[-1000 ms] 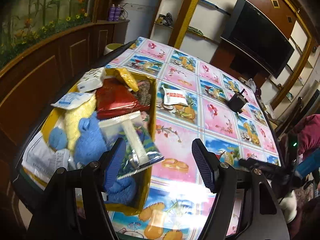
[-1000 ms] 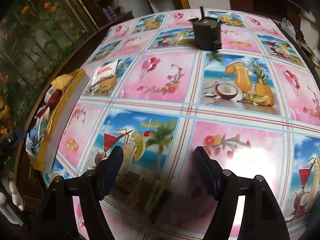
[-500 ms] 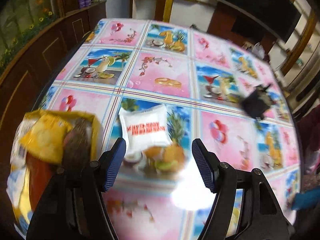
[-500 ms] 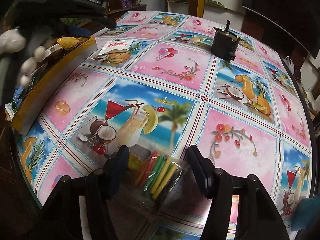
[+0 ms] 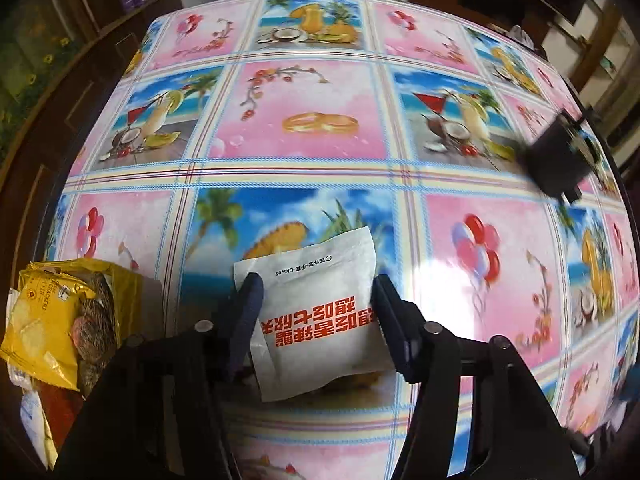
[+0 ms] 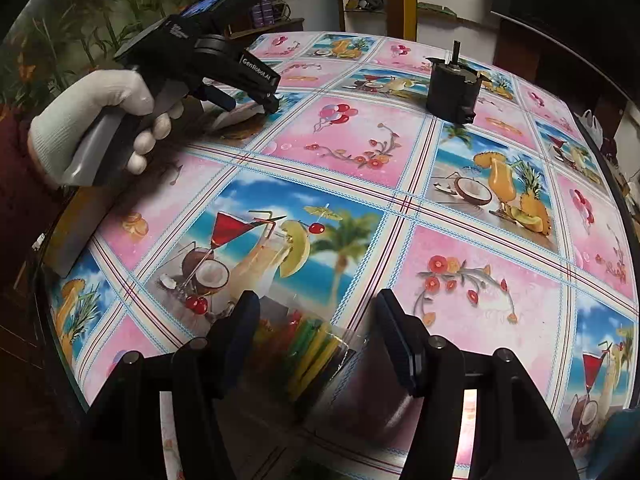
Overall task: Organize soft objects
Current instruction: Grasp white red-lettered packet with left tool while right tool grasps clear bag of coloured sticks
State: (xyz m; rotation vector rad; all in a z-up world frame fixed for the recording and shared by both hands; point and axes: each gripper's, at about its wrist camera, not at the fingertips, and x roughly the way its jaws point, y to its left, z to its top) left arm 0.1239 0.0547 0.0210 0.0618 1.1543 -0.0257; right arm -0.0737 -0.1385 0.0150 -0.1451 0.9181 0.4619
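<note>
In the left wrist view my left gripper (image 5: 316, 312) is open with its jaws on either side of a white snack packet (image 5: 316, 312) with red print, which lies flat on the table. In the right wrist view my right gripper (image 6: 316, 328) is open around a clear bag of coloured sticks (image 6: 308, 348) lying on the table. That view also shows the left gripper (image 6: 248, 100) at the far left, held by a white-gloved hand, its tips at the white packet (image 6: 236, 116).
A yellow box (image 5: 120, 292) at the left edge holds a yellow cracker bag (image 5: 44, 328) and other packets. A black device (image 6: 452, 88) stands at the far side of the patterned tablecloth (image 6: 360, 140); it shows at the right in the left wrist view (image 5: 560, 160).
My left gripper has swung away from the yellow box and come down over the white packet. My right gripper has closed in on the bag of coloured sticks. Both stay open.
</note>
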